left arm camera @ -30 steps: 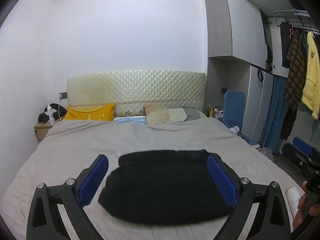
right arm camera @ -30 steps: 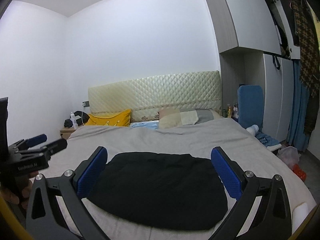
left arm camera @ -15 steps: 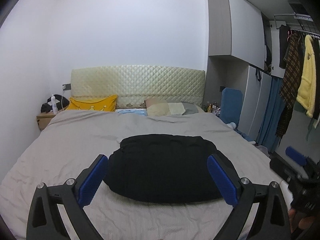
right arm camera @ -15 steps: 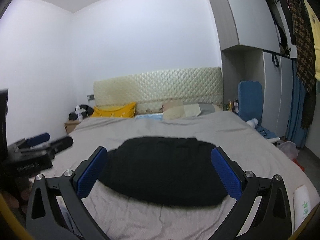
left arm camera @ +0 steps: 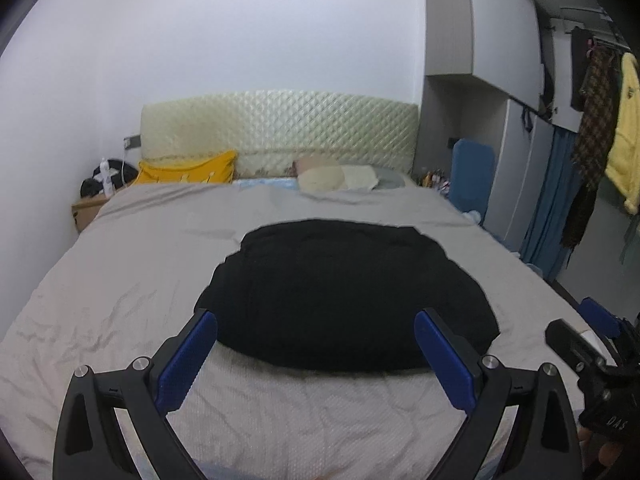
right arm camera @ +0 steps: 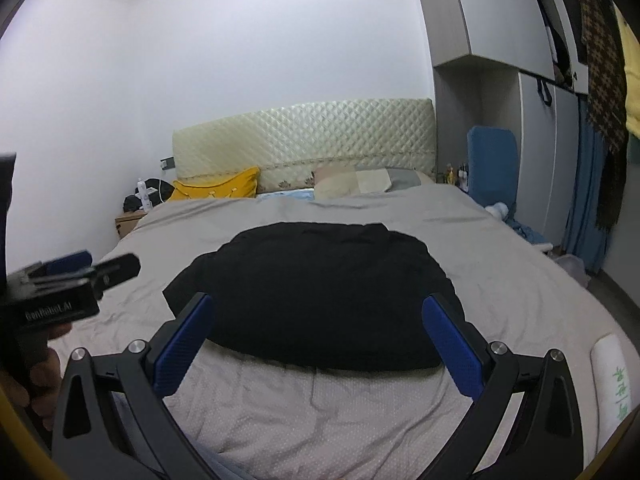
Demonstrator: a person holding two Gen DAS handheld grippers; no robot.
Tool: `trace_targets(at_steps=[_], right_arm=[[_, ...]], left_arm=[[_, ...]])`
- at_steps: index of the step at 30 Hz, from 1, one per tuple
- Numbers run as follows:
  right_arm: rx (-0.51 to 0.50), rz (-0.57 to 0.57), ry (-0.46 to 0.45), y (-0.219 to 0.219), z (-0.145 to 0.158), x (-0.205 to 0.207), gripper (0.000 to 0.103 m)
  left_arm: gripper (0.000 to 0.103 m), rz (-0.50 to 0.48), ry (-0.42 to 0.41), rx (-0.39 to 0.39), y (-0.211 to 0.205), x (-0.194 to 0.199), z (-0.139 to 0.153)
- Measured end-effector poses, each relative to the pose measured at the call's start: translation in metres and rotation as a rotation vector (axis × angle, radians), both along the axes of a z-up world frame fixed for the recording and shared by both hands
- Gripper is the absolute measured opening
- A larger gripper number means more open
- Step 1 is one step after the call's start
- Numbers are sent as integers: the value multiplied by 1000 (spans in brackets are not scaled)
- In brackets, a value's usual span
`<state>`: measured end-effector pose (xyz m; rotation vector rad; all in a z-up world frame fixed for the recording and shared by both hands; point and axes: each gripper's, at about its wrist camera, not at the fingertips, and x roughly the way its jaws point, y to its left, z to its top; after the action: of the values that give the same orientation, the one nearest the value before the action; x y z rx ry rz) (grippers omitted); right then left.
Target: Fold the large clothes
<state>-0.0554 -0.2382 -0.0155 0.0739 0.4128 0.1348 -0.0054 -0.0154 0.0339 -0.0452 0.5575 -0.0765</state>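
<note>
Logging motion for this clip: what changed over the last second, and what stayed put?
Both open grippers, left and right, backed away and tilted; neither took hold of anything. The black garment stayed flat on the bed, pillows unmoved.

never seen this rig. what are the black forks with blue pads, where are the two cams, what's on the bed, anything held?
No robot arm: a person carries a handheld two-finger gripper in each hand. Each picture comes from a fisheye camera on one gripper, looking forward along its fingers. The left gripper and right gripper are both open and hold nothing. The blue pads line the fingers. On the grey bed lies a black garment, flat and compact. Each view catches the other gripper at its edge. Pillows sit by the headboard.
</note>
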Motion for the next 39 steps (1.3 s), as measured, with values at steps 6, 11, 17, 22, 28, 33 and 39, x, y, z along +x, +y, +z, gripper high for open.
trace_targets(at_steps=[6,11,17,22,28,33,39], right_arm=[[-2,-30,34,-1,-15,9,103],[-3,-37,38,-3,-23,12,103],[9,-36,62,-6,-28,18,103],[8,-31,63,-6,-30,16,103],[3,-35,68,-8,-31,17,103],[-4,-43,68,-6,-30,18,103],[-9,-48,69,-5,-31,18,103]], left_arm=[[100,10,-4,-10,3,2,-9],[100,25,7,-3,1,8,-22],[100,21,24,2,-2,15,-26],[100,13,29,12,-6,17,-27],[100,2,44,2,-8,19,-28],[100,12,51,11,-5,21,-29],[100,16,54,27,-9,19,-29]])
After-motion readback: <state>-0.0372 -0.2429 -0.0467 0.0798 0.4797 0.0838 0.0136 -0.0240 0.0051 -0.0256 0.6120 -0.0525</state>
